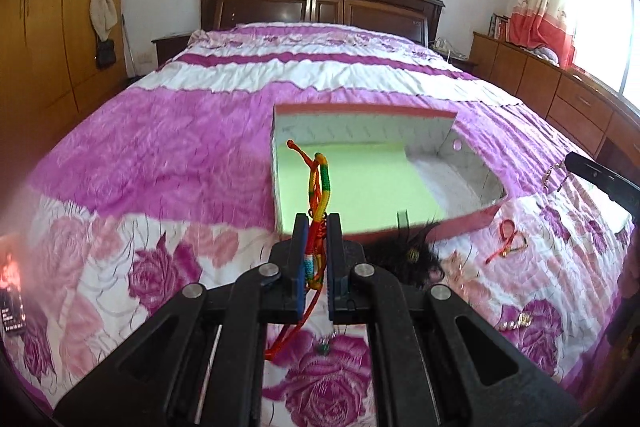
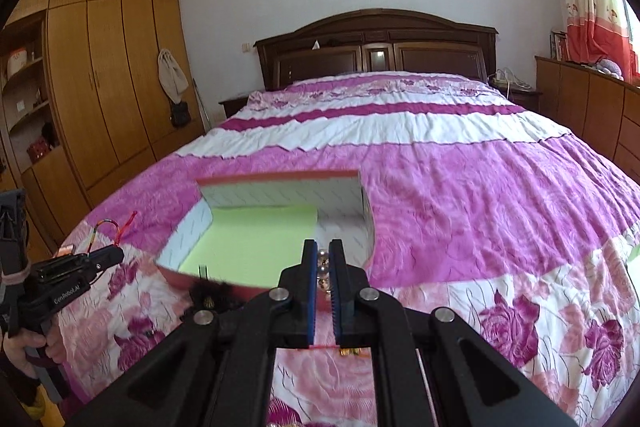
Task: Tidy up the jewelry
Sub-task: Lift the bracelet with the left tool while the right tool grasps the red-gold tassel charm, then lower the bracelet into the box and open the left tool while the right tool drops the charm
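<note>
My black left gripper [image 1: 316, 227] holds a rainbow string bracelet [image 1: 318, 195] of red, yellow, green and blue. My right gripper [image 2: 324, 255] holds shiny silver beads [image 2: 323, 263]. The box [image 1: 360, 115] is red outside and light green inside, on a pink and white bedspread [image 1: 160, 147] with roses.

Multicoloured braided cord bracelet [image 1: 318, 203] upright, clamped. Silver bead string [image 2: 323, 269] clamped. Open box [image 1: 472, 187], green-lined, on bed.
</note>
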Demonstrator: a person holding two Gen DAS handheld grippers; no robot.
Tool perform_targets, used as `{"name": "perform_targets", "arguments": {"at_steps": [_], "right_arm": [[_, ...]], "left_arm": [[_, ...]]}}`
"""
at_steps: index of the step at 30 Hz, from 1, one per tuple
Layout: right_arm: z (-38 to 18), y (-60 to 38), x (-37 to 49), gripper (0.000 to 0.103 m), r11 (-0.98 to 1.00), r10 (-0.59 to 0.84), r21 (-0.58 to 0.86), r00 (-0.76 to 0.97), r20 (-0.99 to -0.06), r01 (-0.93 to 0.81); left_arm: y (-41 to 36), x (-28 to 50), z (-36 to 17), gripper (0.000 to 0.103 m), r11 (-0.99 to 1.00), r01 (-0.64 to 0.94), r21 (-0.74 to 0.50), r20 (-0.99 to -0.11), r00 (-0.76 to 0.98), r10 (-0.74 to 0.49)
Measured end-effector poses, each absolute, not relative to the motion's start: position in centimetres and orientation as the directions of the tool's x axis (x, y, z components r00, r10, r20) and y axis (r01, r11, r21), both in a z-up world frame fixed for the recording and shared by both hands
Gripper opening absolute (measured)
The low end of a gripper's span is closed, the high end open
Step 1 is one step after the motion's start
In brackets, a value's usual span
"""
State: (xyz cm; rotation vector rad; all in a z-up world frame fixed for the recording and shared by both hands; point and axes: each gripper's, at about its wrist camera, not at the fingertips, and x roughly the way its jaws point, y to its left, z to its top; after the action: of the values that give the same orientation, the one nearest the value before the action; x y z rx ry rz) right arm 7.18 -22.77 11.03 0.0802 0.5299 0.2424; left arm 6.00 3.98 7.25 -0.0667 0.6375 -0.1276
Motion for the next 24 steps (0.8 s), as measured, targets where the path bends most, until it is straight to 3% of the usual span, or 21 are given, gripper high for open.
{"name": "perform_targets", "arguments": {"at_steps": [24], "right_arm": [[13.2, -20.6, 16.7, 0.007, 0.954, 0.291, 0.197, 0.845, -0.448, -0.224]], "left_arm": [[1.7, 14.9, 9.4, 0.000, 0.984, 0.123, -0.125, -0.534, 0.828, -0.171]]}}
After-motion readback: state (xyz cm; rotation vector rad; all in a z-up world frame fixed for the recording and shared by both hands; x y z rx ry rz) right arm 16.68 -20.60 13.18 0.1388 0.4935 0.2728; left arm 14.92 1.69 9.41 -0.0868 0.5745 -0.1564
